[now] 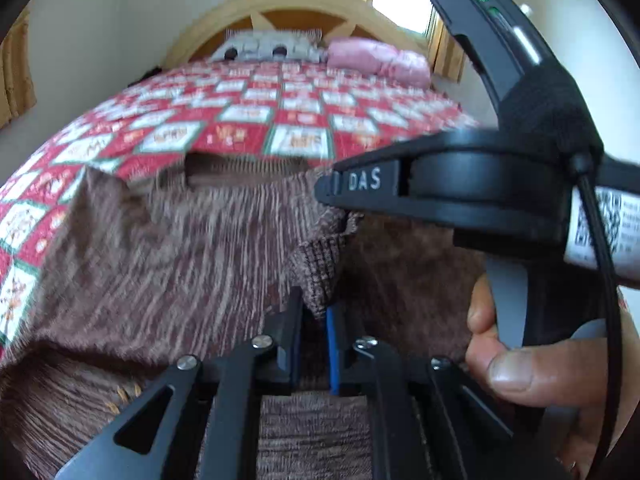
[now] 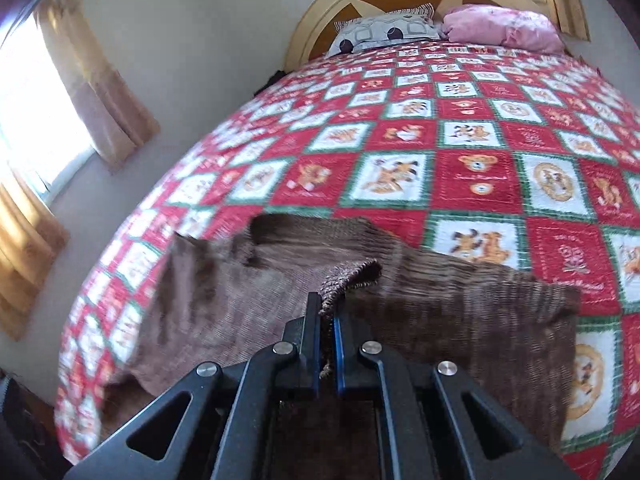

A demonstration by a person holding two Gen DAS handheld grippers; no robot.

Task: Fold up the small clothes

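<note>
A brown knitted garment [image 1: 168,248] lies spread on the red patchwork bedspread [image 1: 256,112]. My left gripper [image 1: 316,312] is shut on a folded edge of the garment and holds it lifted. In the right wrist view the same garment [image 2: 460,320] stretches across the near part of the bed [image 2: 472,168], and my right gripper [image 2: 327,316] is shut on another corner of it. The right gripper's black body [image 1: 520,184] and the hand holding it [image 1: 500,352] show close on the right of the left wrist view.
A patterned pillow [image 2: 384,32] and a pink pillow [image 2: 504,28] lie at the wooden headboard [image 1: 280,4]. Curtains [image 2: 100,80] and a window are on the left wall. The bedspread extends far beyond the garment.
</note>
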